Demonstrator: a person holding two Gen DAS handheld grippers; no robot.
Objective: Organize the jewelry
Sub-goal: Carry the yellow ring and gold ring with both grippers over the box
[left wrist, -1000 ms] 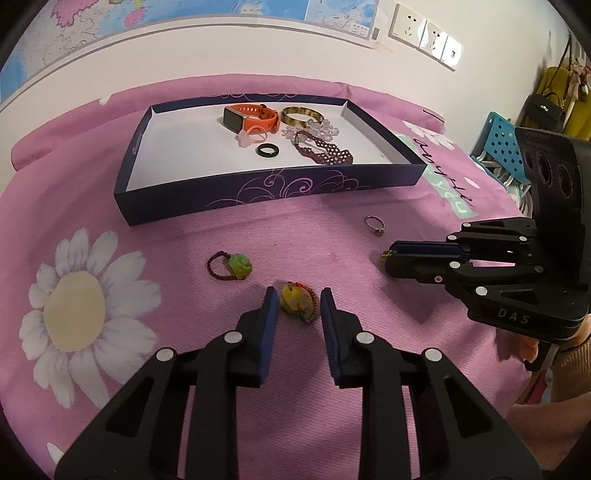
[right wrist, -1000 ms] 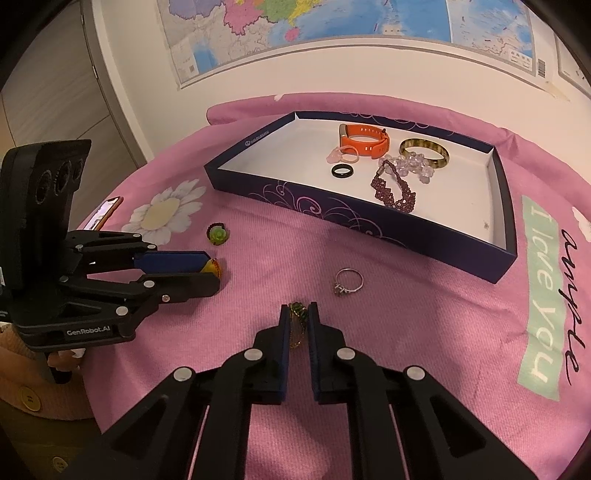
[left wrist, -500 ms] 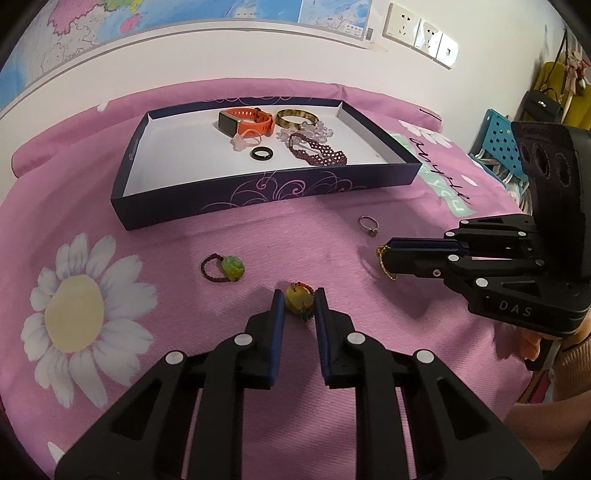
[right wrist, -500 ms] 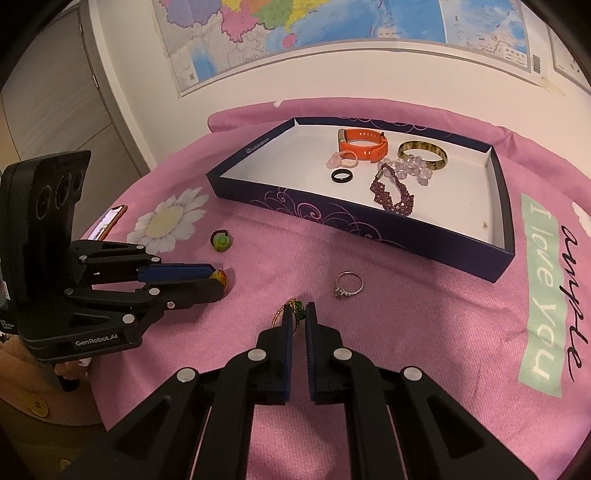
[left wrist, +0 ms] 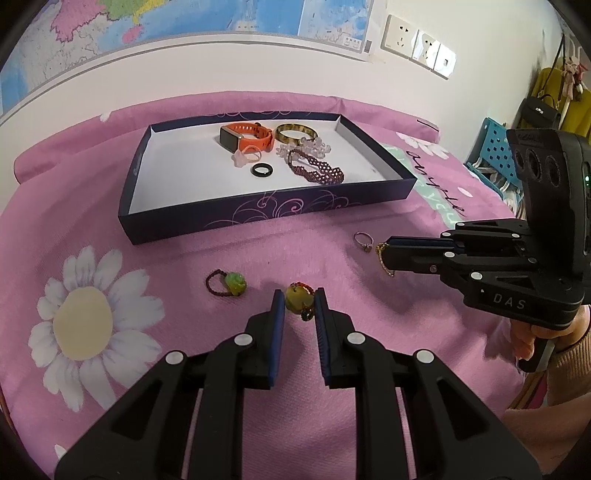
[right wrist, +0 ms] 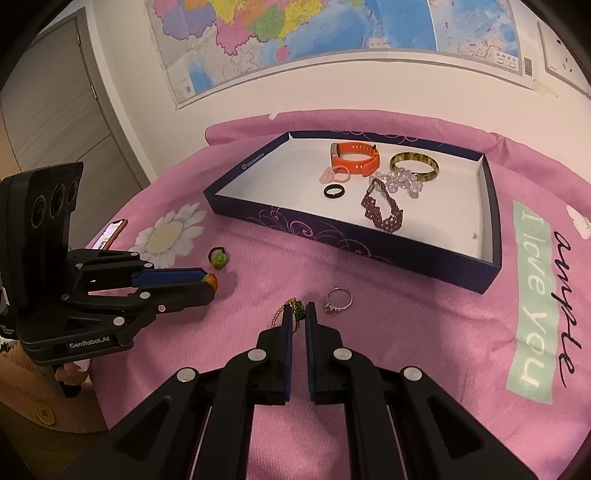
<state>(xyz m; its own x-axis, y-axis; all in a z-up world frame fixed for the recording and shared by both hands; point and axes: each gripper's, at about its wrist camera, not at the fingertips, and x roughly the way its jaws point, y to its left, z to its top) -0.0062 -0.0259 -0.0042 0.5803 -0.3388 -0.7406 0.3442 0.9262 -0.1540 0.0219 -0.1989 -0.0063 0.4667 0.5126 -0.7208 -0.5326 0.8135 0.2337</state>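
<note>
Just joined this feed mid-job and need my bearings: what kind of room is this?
Most likely a bedroom at home, not a lab. The work surface is a pink flowered bedspread, a wall map hangs behind it, and handbags hang by the wall at the far right.

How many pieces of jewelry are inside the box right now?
6: orange watch, gold bangle, clear beads, pink ring, black ring, purple bracelet. More may hide behind them.

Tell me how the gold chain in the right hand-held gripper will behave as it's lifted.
Likely floppy: the gold chain already droops in a loop below the right hand-held gripper. Probably light, given its thin links. It may swing or slip, since only a small part seems pinched between the nearly closed fingers.
</note>
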